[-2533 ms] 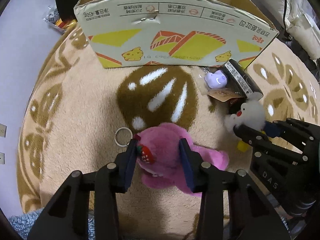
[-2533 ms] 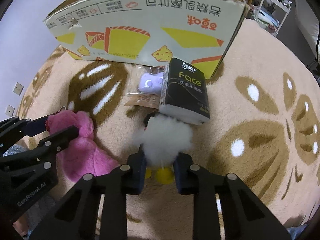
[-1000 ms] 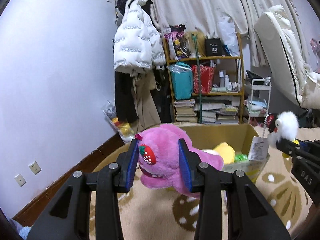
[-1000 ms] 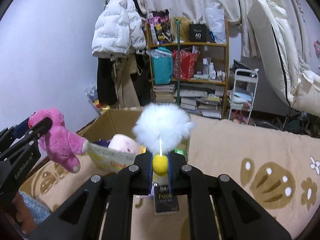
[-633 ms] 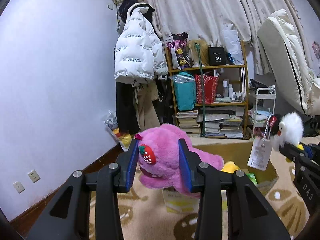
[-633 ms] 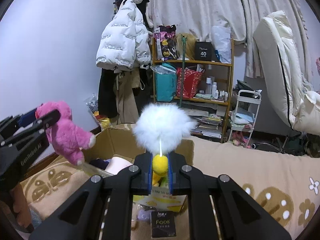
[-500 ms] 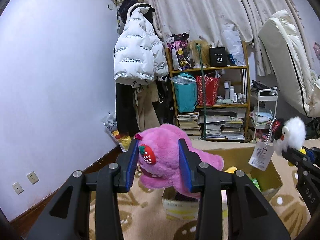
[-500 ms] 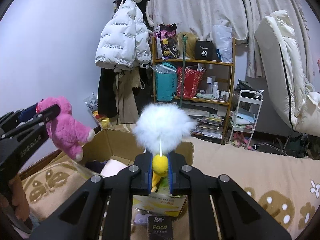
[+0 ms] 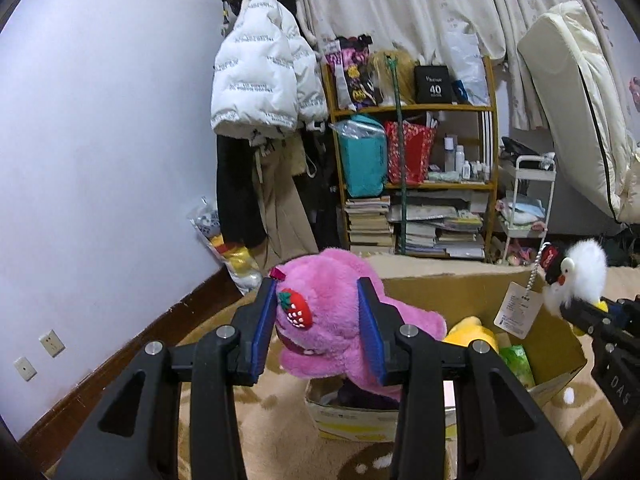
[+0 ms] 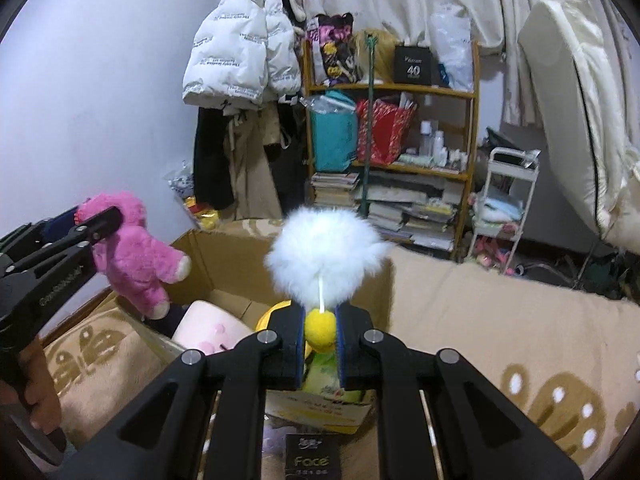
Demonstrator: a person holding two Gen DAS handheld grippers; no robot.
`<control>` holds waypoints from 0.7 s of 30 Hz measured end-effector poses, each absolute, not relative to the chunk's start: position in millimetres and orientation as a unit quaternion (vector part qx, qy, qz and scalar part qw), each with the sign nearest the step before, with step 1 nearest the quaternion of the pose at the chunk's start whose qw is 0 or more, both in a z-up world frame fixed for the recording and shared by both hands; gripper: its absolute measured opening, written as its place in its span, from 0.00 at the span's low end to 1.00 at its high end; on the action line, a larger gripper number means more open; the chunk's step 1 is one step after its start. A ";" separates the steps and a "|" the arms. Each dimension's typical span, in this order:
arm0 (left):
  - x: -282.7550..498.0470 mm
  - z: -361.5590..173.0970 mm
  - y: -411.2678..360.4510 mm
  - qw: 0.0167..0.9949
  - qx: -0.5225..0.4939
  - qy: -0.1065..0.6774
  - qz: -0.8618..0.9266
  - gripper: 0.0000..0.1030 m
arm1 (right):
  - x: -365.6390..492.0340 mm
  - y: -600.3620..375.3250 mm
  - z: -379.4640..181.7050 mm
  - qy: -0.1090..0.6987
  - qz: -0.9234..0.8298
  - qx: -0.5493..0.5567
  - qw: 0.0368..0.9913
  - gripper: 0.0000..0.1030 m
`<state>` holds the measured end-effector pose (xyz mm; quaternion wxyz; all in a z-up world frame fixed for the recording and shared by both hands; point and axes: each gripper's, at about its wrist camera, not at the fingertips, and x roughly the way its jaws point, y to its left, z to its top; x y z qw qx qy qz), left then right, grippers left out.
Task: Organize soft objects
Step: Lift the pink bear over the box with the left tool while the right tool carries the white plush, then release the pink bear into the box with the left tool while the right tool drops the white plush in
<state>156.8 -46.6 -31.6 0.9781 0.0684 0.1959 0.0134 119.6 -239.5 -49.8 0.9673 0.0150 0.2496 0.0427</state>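
Left claw (image 9: 318, 322): its blue pads pinch the head of a pink plush bear (image 9: 336, 320), one pad on each side. A red strawberry patch sits on the bear just inside the left pad. The bear is off the floor; its body sticks out past the claw tips, over the near corner of an open cardboard box (image 9: 460, 284). In the right wrist view the same bear (image 10: 136, 248) hangs from this claw above the box's left edge, legs dangling.

Right claw (image 10: 320, 330): pressed nearly together, pinching the yellow foot of a white fluffy bird toy (image 10: 324, 256). The white fluff stands upright above the claw tips. In the left wrist view the bird's head, with its dark cap and orange beak, rises above the claw, and a paper tag (image 9: 520, 310) hangs from it on a bead chain, over the box's right side.

Box (image 10: 224, 264): sits on a beige patterned rug (image 10: 500, 320), ahead of and below both claws. Inside it are a yellow plush (image 9: 472, 330), a green packet (image 9: 516, 362) and a pale pink soft item (image 10: 208, 326).

Directly below the right claw, on the rug on the near side of the box, lies a black pack marked "Face" (image 10: 312, 458).

A person's hand (image 10: 38, 396) grips the left claw's handle.
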 end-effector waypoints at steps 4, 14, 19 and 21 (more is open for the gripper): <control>164.9 -42.7 -48.7 0.974 0.072 0.216 0.012 0.37 | 120.4 -234.6 -59.8 0.263 0.046 0.004 0.964 0.12; 177.3 -50.7 -40.1 0.966 0.046 0.255 0.003 0.40 | 120.7 -234.1 -64.5 0.280 0.046 0.002 0.959 0.13; 176.9 -52.9 -41.5 0.964 0.053 0.262 -0.014 0.55 | 121.7 -238.3 -67.4 0.291 0.047 0.014 0.955 0.14; 175.2 -54.3 -44.9 0.963 0.061 0.263 -0.021 0.55 | 122.1 -239.4 -68.0 0.293 0.047 0.018 0.955 0.14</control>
